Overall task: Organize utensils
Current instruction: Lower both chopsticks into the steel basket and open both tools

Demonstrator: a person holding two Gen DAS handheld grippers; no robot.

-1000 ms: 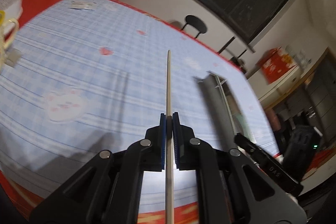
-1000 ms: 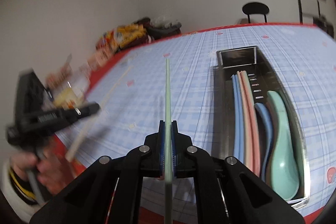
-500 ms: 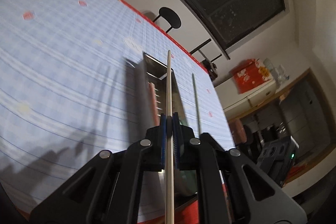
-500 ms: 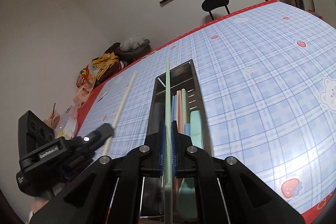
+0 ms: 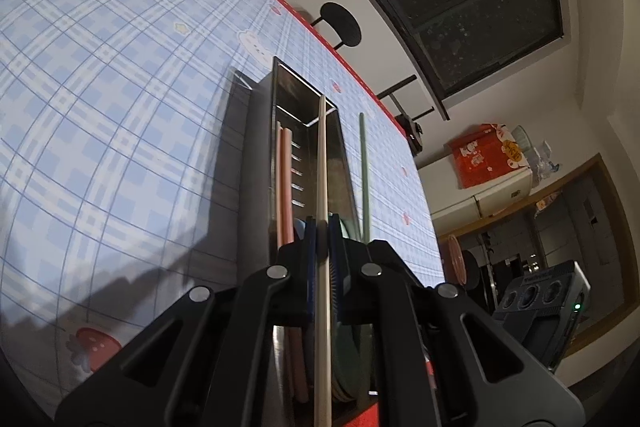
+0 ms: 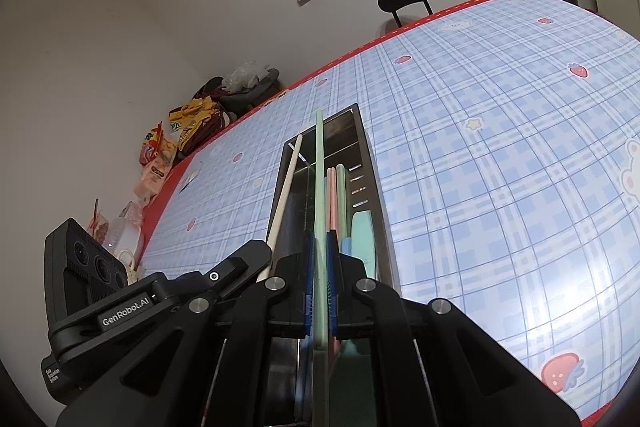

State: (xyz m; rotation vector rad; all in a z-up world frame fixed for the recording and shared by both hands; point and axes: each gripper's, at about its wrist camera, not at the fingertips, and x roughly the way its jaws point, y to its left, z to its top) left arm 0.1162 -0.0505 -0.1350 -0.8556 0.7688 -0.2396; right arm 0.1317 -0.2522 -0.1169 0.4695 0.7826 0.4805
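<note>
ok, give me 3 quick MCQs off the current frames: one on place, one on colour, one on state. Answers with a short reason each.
1. Where does the metal tray sit?
A. on the blue checked tablecloth
B. on a chair
C. on the floor

2. What colour is the chopstick in the right hand-held gripper?
A. red
B. pale green
C. black

3. What state is the left hand-held gripper in?
A. wide open and empty
B. shut on a cream chopstick
C. shut on a spoon

Answers:
1 A: the tablecloth surrounds the tray on all visible sides.
2 B: the green chopstick runs out from between its blue pads.
3 B: the cream chopstick is clamped between its pads, pointing along the tray.
</note>
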